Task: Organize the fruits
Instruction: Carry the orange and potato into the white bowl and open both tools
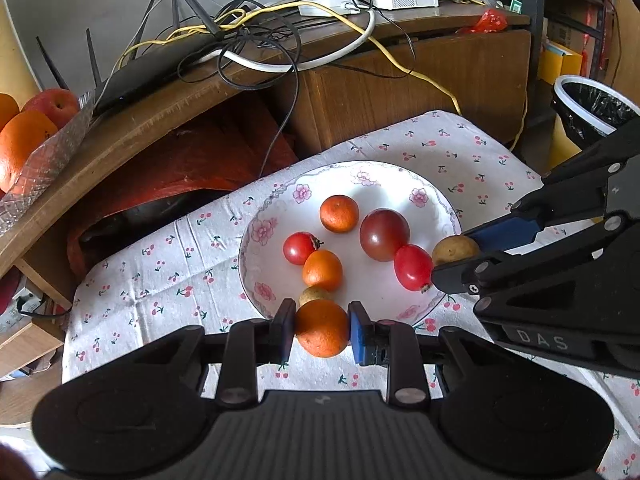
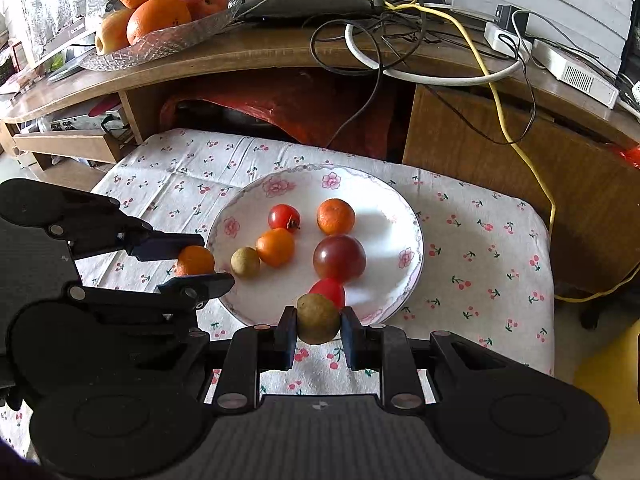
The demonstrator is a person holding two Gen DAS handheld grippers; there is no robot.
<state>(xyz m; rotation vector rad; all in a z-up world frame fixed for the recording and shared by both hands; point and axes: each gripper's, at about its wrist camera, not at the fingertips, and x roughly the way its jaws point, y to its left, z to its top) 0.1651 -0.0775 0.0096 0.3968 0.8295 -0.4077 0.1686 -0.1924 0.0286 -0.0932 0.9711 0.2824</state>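
Observation:
A white flowered plate (image 1: pixel 372 178) (image 2: pixel 384 200) lies on a cherry-print cloth. On it are two small oranges (image 1: pixel 339 213) (image 1: pixel 322 270), a small red tomato (image 1: pixel 299 247), a big dark tomato (image 1: pixel 384 234), an oval red tomato (image 1: pixel 413 267) and a brownish longan (image 2: pixel 245 262). My left gripper (image 1: pixel 322 326) (image 2: pixel 192 262) is shut on another small orange (image 1: pixel 322 328) (image 2: pixel 195 260) over the plate's near-left rim. My right gripper (image 2: pixel 318 328) (image 1: pixel 454 254) is shut on a second brownish longan (image 2: pixel 318 319) (image 1: pixel 455 249) at the plate's right rim.
A wooden desk (image 1: pixel 440 60) behind the cloth carries tangled cables (image 1: pixel 256 40), a router (image 2: pixel 308 4) and white boxes. A glass dish (image 2: pixel 160 40) with big oranges and apples stands at its left end. A lined bin (image 1: pixel 592 108) sits to the right.

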